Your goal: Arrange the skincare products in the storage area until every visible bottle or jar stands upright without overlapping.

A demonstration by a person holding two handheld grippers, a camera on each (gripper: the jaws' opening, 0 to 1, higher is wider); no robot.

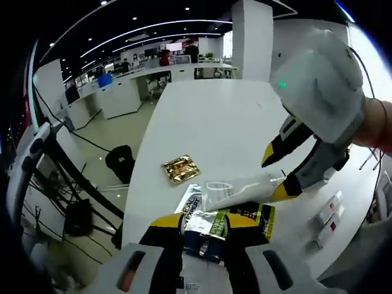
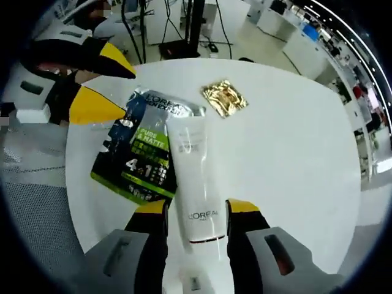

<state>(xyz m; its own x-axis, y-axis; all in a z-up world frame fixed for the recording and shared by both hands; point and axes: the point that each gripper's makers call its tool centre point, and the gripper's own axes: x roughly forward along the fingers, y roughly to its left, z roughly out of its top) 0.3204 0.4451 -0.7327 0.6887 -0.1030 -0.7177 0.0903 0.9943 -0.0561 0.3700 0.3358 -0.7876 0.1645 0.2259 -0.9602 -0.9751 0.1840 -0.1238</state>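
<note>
Tube (image 2: 197,177) white, grey lettering, thin dark band near cap end. Sachet pack (image 2: 146,160) beyond jaws: black, lime green, silver top, white print. Foil packet (image 2: 225,97) gold, crinkled. Tabletop (image 2: 294,153) white. Jaws black, yellow-tipped.

We take this for a large open-plan office or lab hall. White table (image 1: 202,135) underfoot; at 11 o'clock, long white counters (image 1: 128,86) with people (image 1: 164,57) working. Ceiling light strips (image 1: 153,27) overhead, white pillar (image 1: 250,37) at 12, cables (image 1: 73,184) trailing at 9.
</note>
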